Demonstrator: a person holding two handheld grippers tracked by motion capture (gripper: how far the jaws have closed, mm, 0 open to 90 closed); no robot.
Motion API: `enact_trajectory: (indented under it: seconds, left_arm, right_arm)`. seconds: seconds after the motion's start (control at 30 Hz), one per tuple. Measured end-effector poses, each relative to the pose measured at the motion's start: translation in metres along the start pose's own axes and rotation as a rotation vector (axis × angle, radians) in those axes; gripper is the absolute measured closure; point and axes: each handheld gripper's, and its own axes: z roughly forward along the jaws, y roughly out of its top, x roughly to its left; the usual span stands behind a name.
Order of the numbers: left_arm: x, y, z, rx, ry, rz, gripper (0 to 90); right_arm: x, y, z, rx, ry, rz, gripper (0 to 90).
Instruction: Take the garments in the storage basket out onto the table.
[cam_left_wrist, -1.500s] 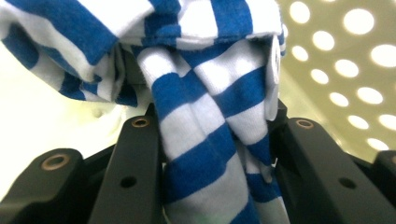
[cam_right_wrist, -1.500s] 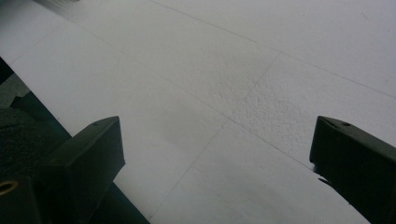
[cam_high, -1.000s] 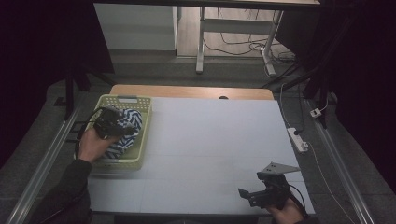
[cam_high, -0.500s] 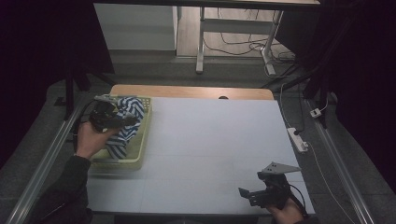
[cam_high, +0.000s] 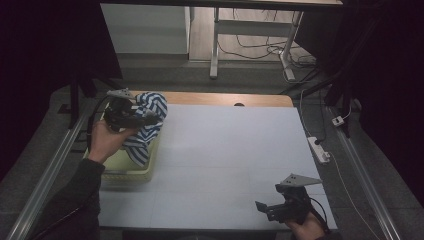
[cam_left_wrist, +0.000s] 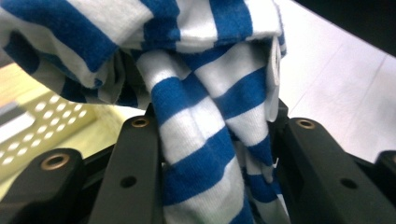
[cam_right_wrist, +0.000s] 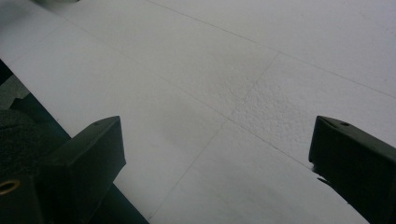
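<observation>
A blue and white striped cloth (cam_high: 147, 125) hangs above the yellow-green basket (cam_high: 125, 170) at the table's left edge, with my left gripper (cam_high: 150, 119) shut on it. In the left gripper view the striped cloth (cam_left_wrist: 205, 140) is bunched between the two black jaws and drapes over them; the basket wall (cam_left_wrist: 42, 116) shows below at left. My right gripper (cam_high: 262, 207) rests near the table's front right edge, held by a hand. In the right gripper view its jaws stand wide apart over the bare white table (cam_right_wrist: 224, 93), with nothing between them.
A white power strip (cam_high: 319, 150) lies off the table's right edge on the floor, beside a metal rail. A wooden strip (cam_high: 225, 98) runs along the table's far edge. Desk legs and cables stand beyond the table.
My left gripper has risen out of the basket with the striped cloth, lifting it up and slightly away from the person. The right gripper has stayed where it was.
</observation>
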Motion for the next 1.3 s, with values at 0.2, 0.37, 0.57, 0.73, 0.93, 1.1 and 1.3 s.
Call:
enact_trajectory:
  seconds: [0.2, 0.37, 0.57, 0.73, 0.93, 1.1, 1.3]
  left_arm:
    - [-0.014, 0.019, 0.009, -0.007, -0.015, 0.039, 62.2]
    - [-0.024, 0.034, 0.018, -0.014, -0.047, 0.06, 62.1]
    - [-0.039, 0.049, 0.03, -0.014, -0.071, 0.1, 61.9]
    - [-0.049, 0.057, 0.042, -0.012, -0.087, 0.12, 61.6]
    - [-0.058, 0.066, 0.057, -0.011, -0.108, 0.136, 61.6]
    - [-0.066, 0.073, 0.069, -0.013, -0.13, 0.147, 61.4]
    - [-0.076, 0.08, 0.086, -0.005, -0.144, 0.168, 61.2]
  right_arm:
    - [0.0, 0.0, 0.0, -0.003, 0.004, -0.001, 3.4]
    - [0.0, 0.0, 0.0, -0.003, 0.006, -0.002, 3.5]
    - [0.0, 0.0, 0.0, -0.001, 0.007, -0.003, 3.5]
    - [0.0, 0.0, 0.0, -0.002, 0.009, -0.005, 3.7]
    - [0.0, 0.0, 0.0, 0.0, 0.011, -0.006, 3.8]
    - [0.0, 0.0, 0.0, 0.001, 0.013, -0.007, 3.8]
    - [0.0, 0.0, 0.0, 0.004, 0.014, -0.011, 4.0]
